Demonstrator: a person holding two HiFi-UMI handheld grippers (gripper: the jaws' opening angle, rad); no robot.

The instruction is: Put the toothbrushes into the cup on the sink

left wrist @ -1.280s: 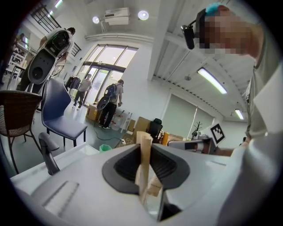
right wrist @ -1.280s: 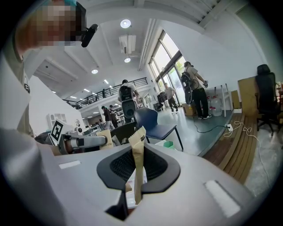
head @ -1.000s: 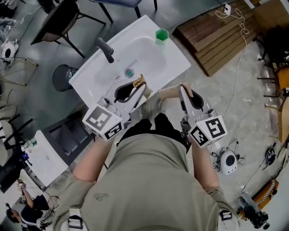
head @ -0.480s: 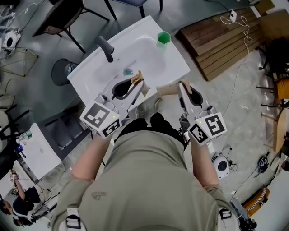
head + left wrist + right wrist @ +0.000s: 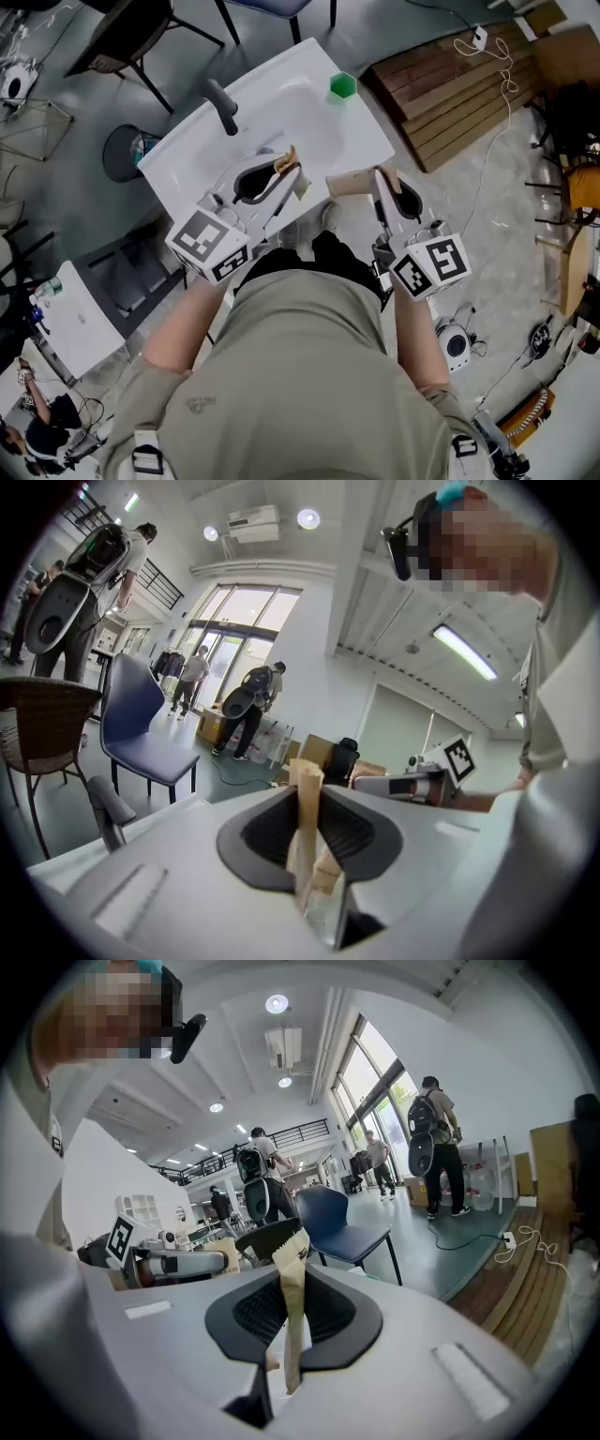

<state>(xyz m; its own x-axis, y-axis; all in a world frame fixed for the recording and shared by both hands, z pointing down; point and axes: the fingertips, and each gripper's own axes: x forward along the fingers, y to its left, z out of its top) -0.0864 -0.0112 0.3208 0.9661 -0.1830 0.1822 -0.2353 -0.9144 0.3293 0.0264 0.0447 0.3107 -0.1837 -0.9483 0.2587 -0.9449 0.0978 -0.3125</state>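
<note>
Grip is firm both sides: left gripper (image 5: pixel 284 176) pinches the left pack (image 5: pixel 285 157) over the sink (image 5: pixel 361 131); right gripper (image 5: pixel 378 181) pinches the right pack (image 5: pixel 349 184) beside it; we hold both lifted for the far cup (image 5: pixel 342 85).

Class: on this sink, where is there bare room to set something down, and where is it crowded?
Bare: the basin between the faucet and the green cup, and the sink's rim from the cup toward the near right corner. Crowded: the near edge, where the left hand-held gripper hangs with its paper packet.
</note>
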